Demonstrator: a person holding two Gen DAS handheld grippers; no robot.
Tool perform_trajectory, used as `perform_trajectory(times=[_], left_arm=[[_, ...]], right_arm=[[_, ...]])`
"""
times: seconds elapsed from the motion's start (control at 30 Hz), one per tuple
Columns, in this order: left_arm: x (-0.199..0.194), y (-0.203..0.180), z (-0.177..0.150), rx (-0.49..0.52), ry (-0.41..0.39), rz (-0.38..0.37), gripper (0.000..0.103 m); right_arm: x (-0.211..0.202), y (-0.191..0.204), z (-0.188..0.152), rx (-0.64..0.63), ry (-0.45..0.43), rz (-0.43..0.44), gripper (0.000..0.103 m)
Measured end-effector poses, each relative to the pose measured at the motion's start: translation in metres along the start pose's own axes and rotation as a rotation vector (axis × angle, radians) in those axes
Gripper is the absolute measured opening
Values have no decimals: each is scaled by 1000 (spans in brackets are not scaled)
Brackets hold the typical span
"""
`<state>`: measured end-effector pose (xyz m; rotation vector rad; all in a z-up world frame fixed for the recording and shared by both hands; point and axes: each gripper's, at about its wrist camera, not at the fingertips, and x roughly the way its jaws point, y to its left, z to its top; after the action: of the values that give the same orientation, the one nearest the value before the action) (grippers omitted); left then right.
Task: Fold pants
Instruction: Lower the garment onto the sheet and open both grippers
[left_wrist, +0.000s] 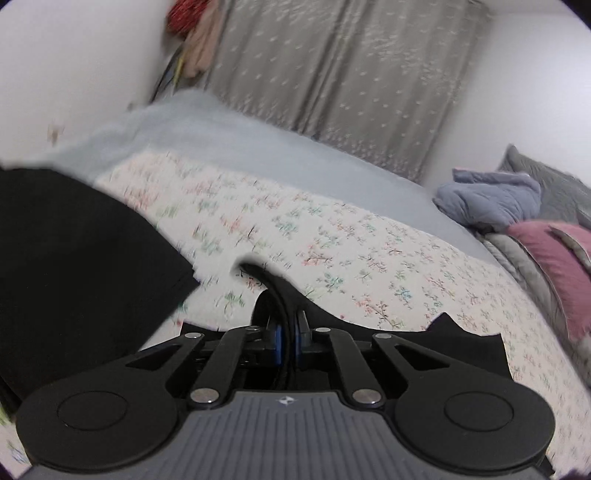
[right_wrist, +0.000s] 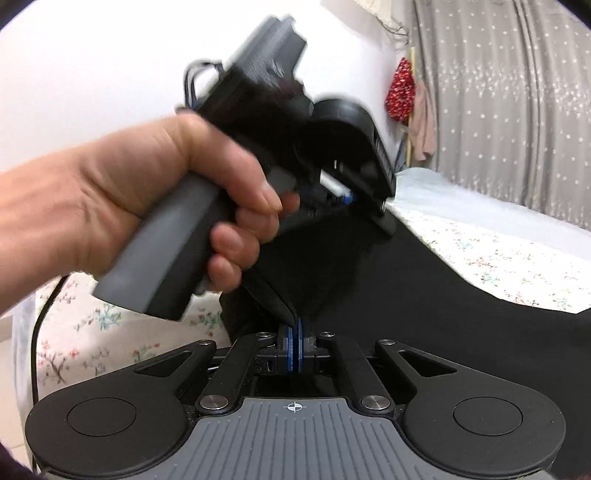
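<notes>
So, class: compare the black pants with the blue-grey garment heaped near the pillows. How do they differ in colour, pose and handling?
Colour: the black pants are black; the blue-grey garment is pale blue-grey.
Pose: the pants are lifted and draped across the floral bedspread; the garment sits crumpled in a heap.
Handling: the left claw and right claw pinch the pants; nothing touches the garment.
Shared: both are soft clothing on the bed.

Both grippers are clamped shut: the left gripper (left_wrist: 287, 338), the right gripper (right_wrist: 295, 345); the left hand (right_wrist: 159, 199), at ten o'clock, is wrapped round its handle.
</notes>
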<state>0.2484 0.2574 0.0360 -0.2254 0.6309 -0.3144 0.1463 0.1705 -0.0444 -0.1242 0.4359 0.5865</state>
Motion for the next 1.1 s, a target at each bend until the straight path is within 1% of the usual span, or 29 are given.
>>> perform_trajectory(times=[0.03, 0.07, 0.1, 0.13, 0.2, 0.27, 0.3, 0.37, 0.4, 0.47, 0.5, 0.53, 0.6, 0.63, 0.7, 0.8, 0.83, 0.9, 0.93, 1.0, 1.03, 1.07, 1.1], left_arm=[[5, -2, -2, 28, 26, 44, 24], [11, -3, -5, 58, 59, 109, 24], [19, -1, -9, 77, 88, 156, 24], [25, 2, -14, 77, 108, 178, 24], [31, 12, -18, 41, 117, 194, 25], [31, 21, -16, -13, 105, 199, 27], [30, 23, -14, -37, 94, 205, 29], [30, 24, -12, -47, 79, 221, 30], [29, 23, -12, -42, 74, 241, 31], [28, 22, -10, -30, 65, 308, 32], [24, 22, -9, -28, 58, 334, 38], [20, 23, -7, -39, 52, 351, 47], [10, 28, -4, -79, 33, 367, 52], [4, 29, -2, -100, 24, 376, 52], [-8, 25, 0, -110, 2, 364, 52], [-26, 0, -1, -50, -37, 313, 52], [-30, -9, -5, -33, -45, 298, 54], [-33, -24, -11, -27, -39, 245, 54], [-33, -31, -15, -35, -28, 208, 54], [-27, -40, -23, -46, 8, 139, 54], [-21, -44, -28, -50, 40, 123, 54], [-13, -45, -33, -60, 83, 123, 54], [-4, -45, -39, -77, 138, 137, 54]], right_arm=[[5, 1, -1, -1, 32, 0, 3], [12, 2, -4, 4, 68, 4, 3], [18, 1, -7, 14, 99, 14, 3], [23, 0, -9, 24, 119, 28, 3], [26, -2, -7, 39, 123, 48, 3], [26, -3, -4, 42, 129, 75, 5], [28, -6, -2, 37, 140, 84, 9], [28, -11, -2, 43, 163, 101, 10], [24, -15, -3, 50, 171, 117, 12], [12, -22, -2, 59, 185, 141, 21], [-2, -25, -2, 65, 185, 155, 32], [-17, -33, -1, 74, 174, 169, 50], [-47, -47, -3, 94, 153, 189, 71], [-60, -59, -5, 96, 149, 191, 71], [-92, -86, -7, 91, 157, 163, 71], [-133, -134, -3, 85, 180, 134, 71], [-149, -153, 1, 87, 195, 107, 71], [-171, -184, 8, 81, 221, 35, 71], [-183, -196, 10, 68, 224, -2, 71], [-194, -213, 8, 41, 234, -66, 71], [-196, -221, 5, 37, 242, -82, 71], [-196, -224, 0, 44, 240, -82, 71], [-196, -229, -7, 62, 233, -61, 70]])
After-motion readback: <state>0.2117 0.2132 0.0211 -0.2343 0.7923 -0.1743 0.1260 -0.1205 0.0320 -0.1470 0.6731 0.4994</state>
